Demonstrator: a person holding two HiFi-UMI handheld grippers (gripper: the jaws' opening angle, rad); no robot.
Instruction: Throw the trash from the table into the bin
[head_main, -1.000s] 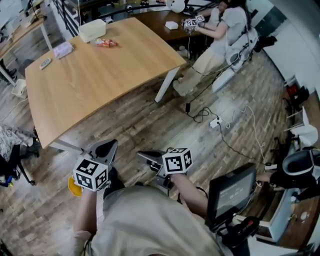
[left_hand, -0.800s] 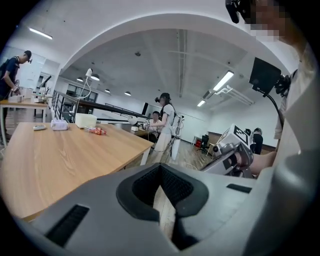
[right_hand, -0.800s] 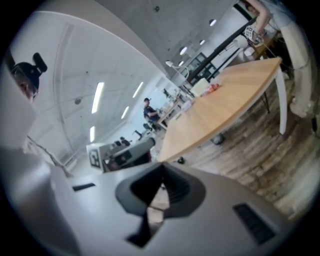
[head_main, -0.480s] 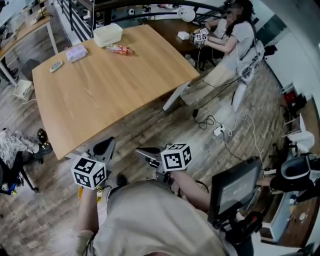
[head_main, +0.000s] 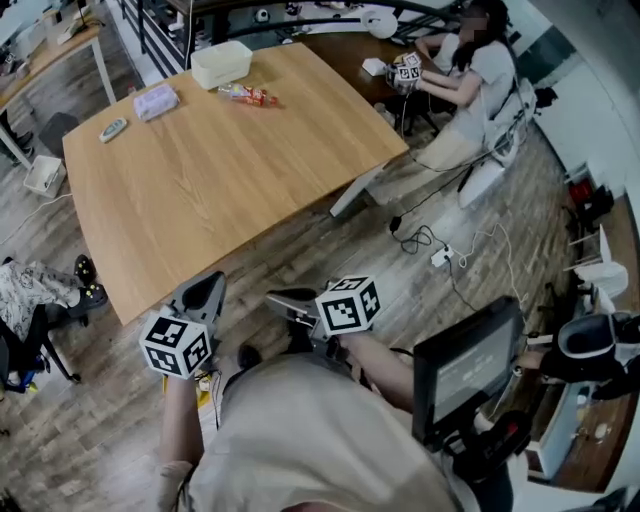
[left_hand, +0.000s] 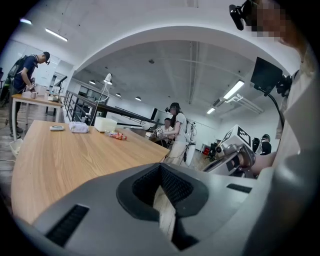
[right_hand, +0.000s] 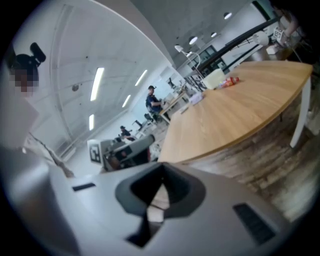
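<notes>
On the far end of the wooden table (head_main: 210, 190) lie a red snack wrapper (head_main: 250, 96), a pale crumpled packet (head_main: 156, 101) and a small remote (head_main: 113, 129), next to a white box (head_main: 220, 63). My left gripper (head_main: 205, 293) and right gripper (head_main: 282, 300) hover side by side over the floor just short of the table's near edge, both shut and empty. In the left gripper view the wrapper (left_hand: 117, 135) and the box (left_hand: 105, 124) lie far ahead of the shut left gripper (left_hand: 161, 174). The right gripper view shows the table (right_hand: 235, 110) beyond the shut right gripper (right_hand: 160, 187).
A person (head_main: 465, 75) sits at a dark desk at the far right. Cables and a power strip (head_main: 435, 250) lie on the wooden floor beyond the white table leg (head_main: 355, 190). A monitor on a stand (head_main: 465, 370) is at my right, and a heap of clothes (head_main: 25, 285) at my left.
The table has come nearer in the head view, and both grippers have moved forward towards its near edge. Both have stayed shut and empty.
</notes>
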